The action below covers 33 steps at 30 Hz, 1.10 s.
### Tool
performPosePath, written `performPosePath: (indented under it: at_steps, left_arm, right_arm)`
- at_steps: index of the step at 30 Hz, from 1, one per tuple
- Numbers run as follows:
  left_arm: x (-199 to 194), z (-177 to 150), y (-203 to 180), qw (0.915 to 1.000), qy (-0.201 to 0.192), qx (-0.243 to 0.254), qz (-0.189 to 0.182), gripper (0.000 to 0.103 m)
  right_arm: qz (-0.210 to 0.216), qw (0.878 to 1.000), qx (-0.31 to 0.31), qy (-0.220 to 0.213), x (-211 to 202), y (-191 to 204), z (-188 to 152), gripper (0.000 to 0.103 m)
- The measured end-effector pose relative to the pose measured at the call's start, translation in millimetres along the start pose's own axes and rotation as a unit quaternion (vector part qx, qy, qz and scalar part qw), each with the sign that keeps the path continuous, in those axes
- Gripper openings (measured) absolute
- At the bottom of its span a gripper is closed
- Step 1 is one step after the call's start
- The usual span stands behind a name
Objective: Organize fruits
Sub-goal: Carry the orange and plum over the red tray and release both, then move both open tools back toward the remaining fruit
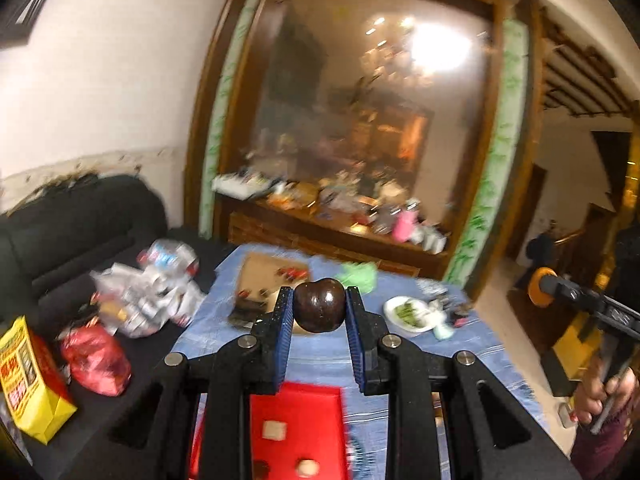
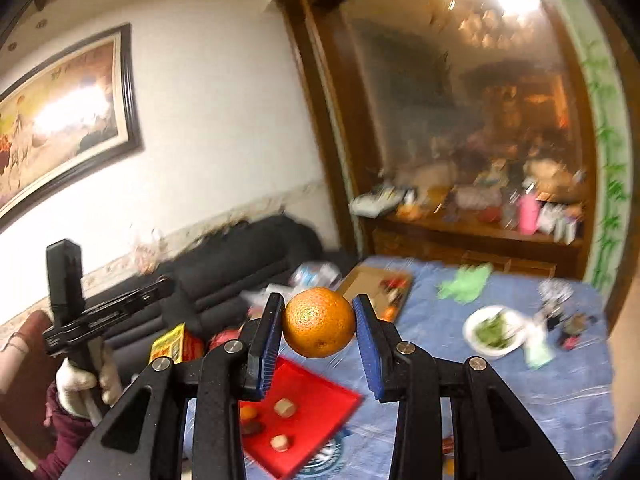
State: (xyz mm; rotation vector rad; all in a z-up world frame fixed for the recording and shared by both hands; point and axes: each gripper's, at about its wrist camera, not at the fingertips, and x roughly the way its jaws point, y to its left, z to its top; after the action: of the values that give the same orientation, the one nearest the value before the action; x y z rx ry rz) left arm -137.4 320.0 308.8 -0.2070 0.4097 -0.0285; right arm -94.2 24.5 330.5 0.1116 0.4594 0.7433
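My left gripper [image 1: 319, 306] is shut on a dark plum [image 1: 319, 305] and holds it in the air above the blue-clothed table [image 1: 460, 360]. My right gripper [image 2: 319, 322] is shut on an orange [image 2: 319, 322], also held above the table. A red tray [image 1: 298, 420] lies below the left gripper; it holds two small tan cubes [image 1: 274, 429] and a dark fruit. In the right wrist view the red tray [image 2: 320, 412] also holds a small orange fruit [image 2: 249, 413]. The right gripper with its orange shows at the right edge of the left wrist view [image 1: 540, 285].
A white bowl of greens [image 2: 495, 332] and small clutter sit at the table's right. A cardboard box [image 1: 272, 276] and a green cloth [image 2: 466, 282] lie at the far end. A black sofa [image 1: 80, 224] with bags and a yellow box [image 1: 28, 380] stands to the left.
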Motion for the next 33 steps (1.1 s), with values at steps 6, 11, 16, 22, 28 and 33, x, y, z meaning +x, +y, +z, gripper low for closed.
performPosePath:
  at_steps: [6,11,16,22,28,33]
  left_arm:
    - [104.9,-69.6,60.7,0.9938,0.085,-0.041,0.059,0.024]
    - [164.9,-134.6,95.2,0.9812,0.16,-0.075,0.079,0.024]
    - [206.7,-176.0,118.6,0.9666,0.219,-0.1,0.088,0.024]
    - [214.2,-184.6,128.6,0.9607,0.238,-0.119,0.081,0.024]
    - [212.7,-184.6,130.8,0.9563,0.246,-0.144,0.066,0.039]
    - [201.4,-176.1,126.7,0.9573,0.235,-0.155,0.064,0.052]
  right_arm:
    - [0.016,0.992,0.022,0.127,133.6,4.0,-79.0,0.039]
    - [-0.001,0.975,0.009,0.222,226.9,8.9,-161.6,0.039]
    - [-0.007,0.964,-0.006,0.265,271.0,2.7,-201.1,0.039]
    - [-0.006,0.959,-0.007,0.285,298.4,-0.1,-220.4,0.04]
    - [0.001,0.958,0.008,0.287,300.0,-1.2,-222.4,0.046]
    - [-0.001,0.965,-0.002,0.262,280.6,0.3,-209.7,0.056]
